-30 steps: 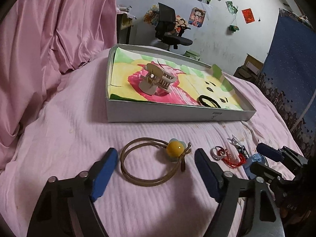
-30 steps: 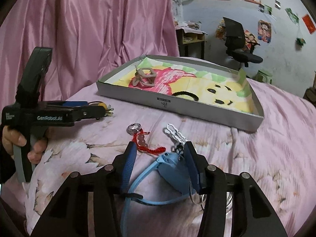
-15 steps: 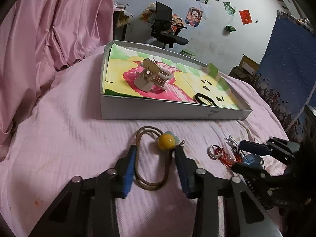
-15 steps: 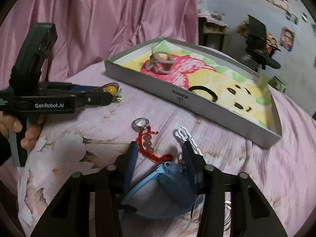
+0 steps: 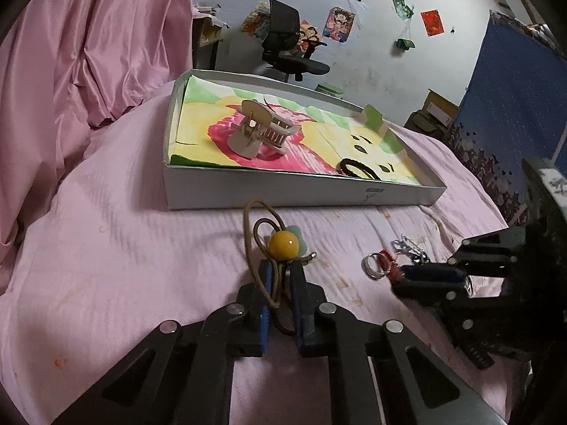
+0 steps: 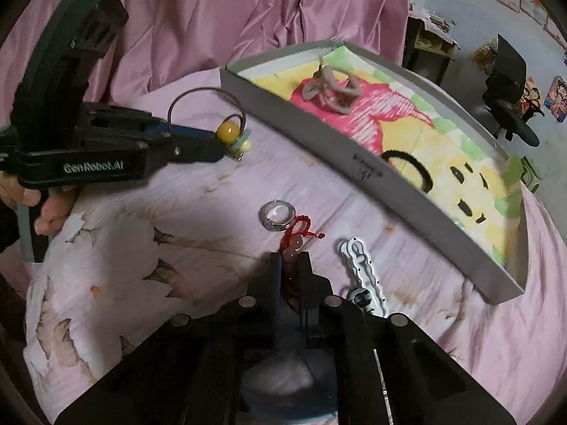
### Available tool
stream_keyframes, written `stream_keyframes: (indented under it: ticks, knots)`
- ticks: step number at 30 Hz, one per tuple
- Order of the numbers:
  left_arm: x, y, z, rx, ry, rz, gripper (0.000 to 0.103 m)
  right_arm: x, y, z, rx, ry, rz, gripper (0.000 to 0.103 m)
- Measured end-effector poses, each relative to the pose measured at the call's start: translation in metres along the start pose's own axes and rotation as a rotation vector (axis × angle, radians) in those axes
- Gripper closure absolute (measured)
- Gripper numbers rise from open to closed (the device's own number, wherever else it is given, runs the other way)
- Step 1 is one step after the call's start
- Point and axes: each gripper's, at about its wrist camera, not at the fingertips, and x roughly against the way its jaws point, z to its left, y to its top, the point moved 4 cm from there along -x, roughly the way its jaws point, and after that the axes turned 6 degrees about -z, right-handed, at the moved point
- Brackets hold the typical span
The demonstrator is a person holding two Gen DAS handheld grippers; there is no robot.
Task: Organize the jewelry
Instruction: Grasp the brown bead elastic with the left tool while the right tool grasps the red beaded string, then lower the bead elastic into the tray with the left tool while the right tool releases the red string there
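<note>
My left gripper [image 5: 281,276] is shut on the brown cord of a hair tie with a yellow bead [image 5: 282,244], whose loop stands up ahead of the fingers. The right wrist view shows this left gripper [image 6: 212,148] holding the hair tie [image 6: 228,132] just above the pink sheet. My right gripper [image 6: 291,265] is shut on a red bead bracelet [image 6: 297,239] tied to a silver ring [image 6: 278,214]. A grey tray [image 5: 283,194] with a colourful lining holds a beige hair claw [image 5: 258,131] and a black hair band [image 5: 358,170].
A white chain-like clip [image 6: 361,265] lies right of my right gripper. A blurred blue object [image 6: 294,389] sits under its body. Pink curtain [image 5: 88,35] hangs at the left. A hand [image 6: 46,209] grips the left tool. An office chair [image 5: 290,53] stands beyond the bed.
Both grippers have shut: the left on the hair tie's cord, squeezing its loop narrow and raising it; the right moved forward off the blue object onto the red bracelet.
</note>
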Motion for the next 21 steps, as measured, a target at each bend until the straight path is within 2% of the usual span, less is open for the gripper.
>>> stream_keyframes:
  ticks: [5,12,21]
  knots:
    - [0.005,0.000,-0.005,-0.019,-0.003,-0.010,0.098,0.007,-0.003,-0.003,-0.062,-0.009,-0.036,0.096]
    - [0.020,0.007,-0.013,-0.058,0.003,-0.061,0.098,0.029,-0.003,-0.014,-0.173,-0.034,-0.148,0.096]
    - [0.029,0.047,-0.034,-0.089,-0.020,-0.154,0.098,0.060,0.023,-0.048,-0.251,-0.115,-0.317,0.096]
